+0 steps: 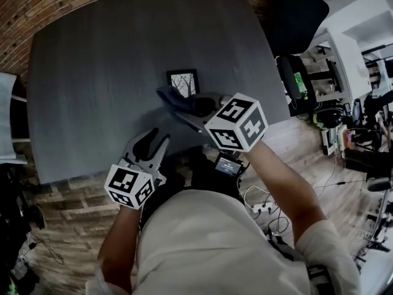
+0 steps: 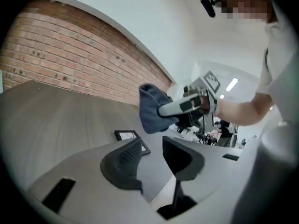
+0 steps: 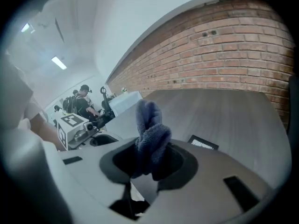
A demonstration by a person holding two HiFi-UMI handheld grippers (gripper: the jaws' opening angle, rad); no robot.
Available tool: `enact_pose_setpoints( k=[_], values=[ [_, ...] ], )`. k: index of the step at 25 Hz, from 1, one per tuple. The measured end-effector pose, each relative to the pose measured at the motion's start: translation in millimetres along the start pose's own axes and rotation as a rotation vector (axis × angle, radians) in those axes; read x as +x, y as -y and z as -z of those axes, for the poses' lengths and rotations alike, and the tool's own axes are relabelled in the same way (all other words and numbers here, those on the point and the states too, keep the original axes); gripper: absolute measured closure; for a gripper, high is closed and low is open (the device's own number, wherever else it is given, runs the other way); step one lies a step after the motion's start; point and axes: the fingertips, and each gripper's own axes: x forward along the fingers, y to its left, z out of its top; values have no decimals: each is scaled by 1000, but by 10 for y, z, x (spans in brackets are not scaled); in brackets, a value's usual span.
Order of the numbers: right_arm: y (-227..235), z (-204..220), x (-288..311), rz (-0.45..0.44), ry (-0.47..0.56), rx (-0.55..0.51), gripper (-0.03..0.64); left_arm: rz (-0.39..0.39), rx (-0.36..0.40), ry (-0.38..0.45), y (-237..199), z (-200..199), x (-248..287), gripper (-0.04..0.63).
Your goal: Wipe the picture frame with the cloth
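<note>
The picture frame (image 1: 183,82) lies flat near the middle of the table (image 1: 92,91). The cloth (image 1: 172,97), in the right gripper (image 1: 191,107), hangs just before it. The left gripper (image 1: 153,141) stands nearer, to the left.

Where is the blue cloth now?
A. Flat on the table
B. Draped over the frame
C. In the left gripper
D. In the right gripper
D: the right gripper view shows the cloth pinched between the jaws of the right gripper, while the left gripper is open and empty.
</note>
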Motion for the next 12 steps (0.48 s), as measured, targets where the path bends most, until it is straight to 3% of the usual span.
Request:
enact_pose_setpoints(
  k=[4, 8, 12],
  values=[
    [-171, -58, -380, 47, 160, 62, 516, 110, -107, 169, 122, -424, -367, 500],
    [-325, -9, -773, 101, 312, 141, 516, 215, -180, 285, 282, -672, -686, 511],
    [-522, 124, -1135, 80, 441, 243, 517, 242, -200, 365, 450, -815, -1003, 512]
  ],
)
